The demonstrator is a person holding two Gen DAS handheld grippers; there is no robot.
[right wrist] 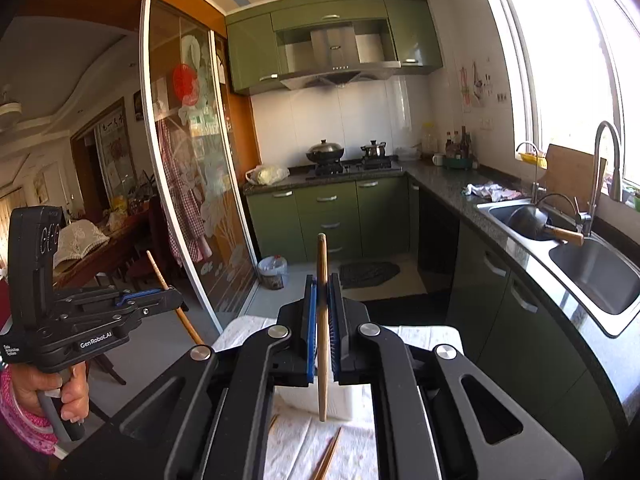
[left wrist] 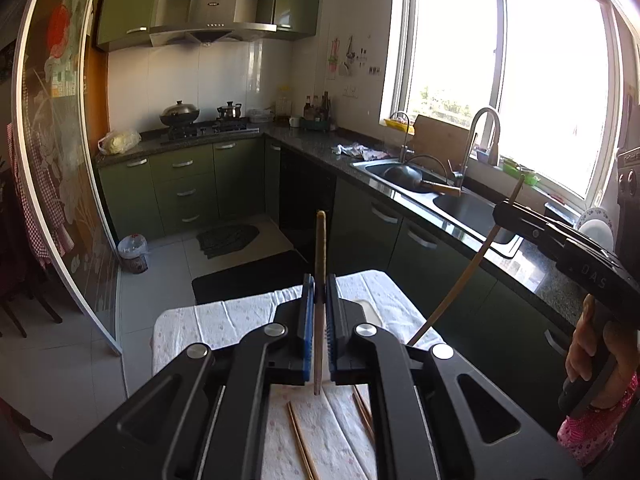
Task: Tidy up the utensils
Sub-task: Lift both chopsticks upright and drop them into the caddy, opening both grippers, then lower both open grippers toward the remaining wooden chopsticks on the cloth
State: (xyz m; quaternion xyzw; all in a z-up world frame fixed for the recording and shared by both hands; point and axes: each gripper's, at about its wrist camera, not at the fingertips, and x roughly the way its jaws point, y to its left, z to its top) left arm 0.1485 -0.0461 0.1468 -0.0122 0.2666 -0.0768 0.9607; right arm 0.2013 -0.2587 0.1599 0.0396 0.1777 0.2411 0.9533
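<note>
Green cabinets point(left wrist: 180, 184), range hood point(left wrist: 214, 12), white tile wall point(left wrist: 172, 80), bright window point(left wrist: 512, 80), steel sink point(right wrist: 592, 276), grey floor point(left wrist: 60, 368)

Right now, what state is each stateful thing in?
left tongs: shut on a chopstick
left chopstick: upright, lifted
right tongs: shut on a chopstick
right chopstick: upright, lifted
loose chopsticks: lying flat on the cloth
</note>
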